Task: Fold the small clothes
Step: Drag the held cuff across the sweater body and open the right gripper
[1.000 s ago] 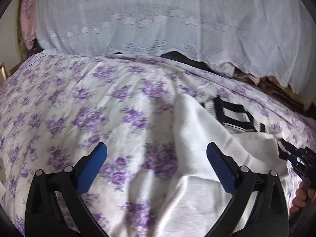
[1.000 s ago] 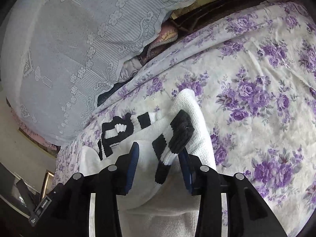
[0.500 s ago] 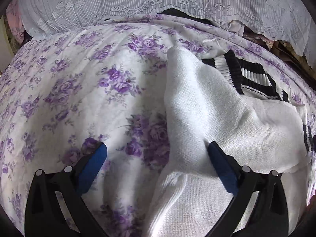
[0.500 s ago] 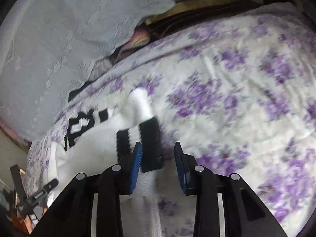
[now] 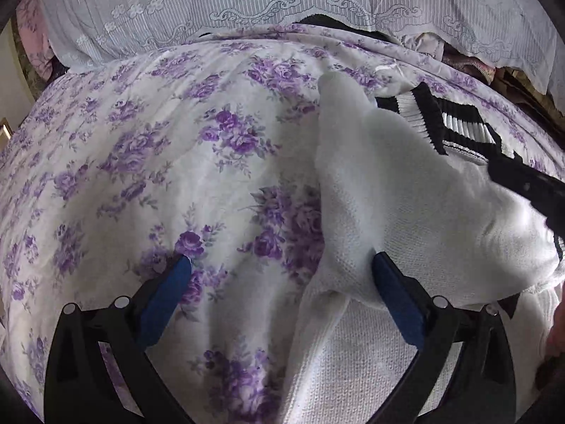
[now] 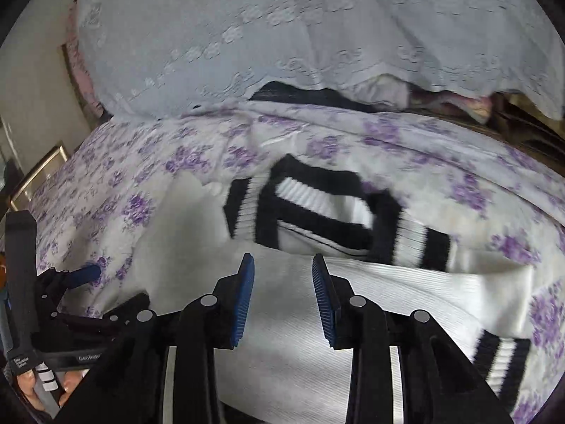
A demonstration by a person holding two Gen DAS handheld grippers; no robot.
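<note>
A white knit sweater [image 5: 406, 190] with a black-and-white striped collar [image 5: 455, 127] lies on the purple-flowered bedsheet [image 5: 159, 162]. My left gripper [image 5: 281, 263] is open wide and low over the bed. Its left fingertip rests on the sheet and its right fingertip [image 5: 383, 265] sits against the sweater's folded left edge. My right gripper [image 6: 282, 263] hangs above the sweater's white body [image 6: 289, 335]. Its jaws are closing with nothing between the pads. The striped collar [image 6: 317, 205] lies beyond it, a striped cuff [image 6: 501, 357] to its right. The left gripper [image 6: 76, 275] shows at that view's left edge.
A pale lace-patterned cover [image 5: 282, 3] hangs over a pile of bedding along the bed's far side. Dark and pink fabrics [image 6: 459, 102] peek out under it. A person's hand [image 6: 39, 394] holds the left gripper's handle. A wooden frame [image 6: 39, 173] stands beyond the bed's left end.
The left gripper sank closer to the bed at the sweater's left edge. The right gripper let go of the striped cuff, rolled level and swung over the sweater's body, its jaws narrowing.
</note>
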